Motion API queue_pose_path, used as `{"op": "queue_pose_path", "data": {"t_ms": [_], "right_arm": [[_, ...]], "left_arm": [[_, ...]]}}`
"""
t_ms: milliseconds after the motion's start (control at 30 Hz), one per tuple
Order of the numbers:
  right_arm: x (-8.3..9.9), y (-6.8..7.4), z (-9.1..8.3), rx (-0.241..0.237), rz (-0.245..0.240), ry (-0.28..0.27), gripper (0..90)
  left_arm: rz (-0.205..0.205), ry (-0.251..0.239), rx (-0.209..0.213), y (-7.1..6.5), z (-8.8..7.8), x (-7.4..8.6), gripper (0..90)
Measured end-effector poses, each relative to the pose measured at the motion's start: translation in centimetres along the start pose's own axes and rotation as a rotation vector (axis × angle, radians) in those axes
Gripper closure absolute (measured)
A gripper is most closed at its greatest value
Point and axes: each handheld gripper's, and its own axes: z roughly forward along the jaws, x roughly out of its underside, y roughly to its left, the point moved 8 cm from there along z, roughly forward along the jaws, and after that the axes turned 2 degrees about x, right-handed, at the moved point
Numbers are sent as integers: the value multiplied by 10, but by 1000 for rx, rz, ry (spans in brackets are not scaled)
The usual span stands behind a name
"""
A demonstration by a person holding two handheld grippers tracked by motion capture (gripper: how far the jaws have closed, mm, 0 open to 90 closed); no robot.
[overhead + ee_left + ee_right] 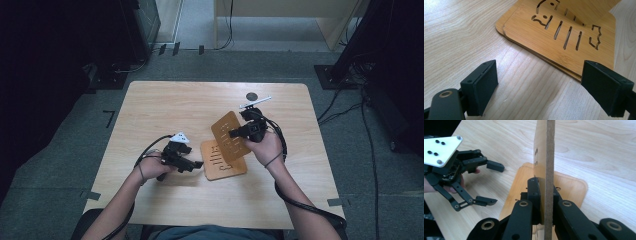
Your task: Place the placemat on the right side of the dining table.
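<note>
the right claw (239,131) is clamped tight on the edge of a thin bamboo panel (229,135), holding it tilted up off the bench (165,107), with its lower end over a second bamboo panel (226,167) that lies flat just below it. in the right gripper view the raised panel (547,157) stands edge-on between the jaws, its cut edge brownish and fibrous, the flat one (571,185) showing beneath with rounded corners. the left claw (196,159) rests just beside the flat panel's left edge, jaws spread wide with nothing between them (in the left gripper view its black pads (482,87) frame bare wood, one pad close to the corner of the flat panel (554,42)). by my reckoning the lifting is done, or nearly, and what is left is to fit the two pieces together or set one aside; i cannot tell which, and the open left claw looks placed to steady the lower piece. both panels are warm honey-coloured, smooth-faced, cut through with narrow slots and a jagged outline. the bench is pale wood with a soft grain. a small dark disc (251,96) and a slim white strip (255,102) lie at the far edge, well apart from the work.
</note>
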Motion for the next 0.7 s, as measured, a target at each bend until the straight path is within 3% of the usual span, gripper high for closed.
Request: {"op": "queue_pose_path", "data": {"t_ms": [167,700], "right_arm": [[-2,-6,-5,49,-14,-15,876],[-5,-21,-16,123,-18,-38,876]], "left_arm": [[2,0,-3,0,0,0,130],[10,1,-5,0,0,0,130]]}}
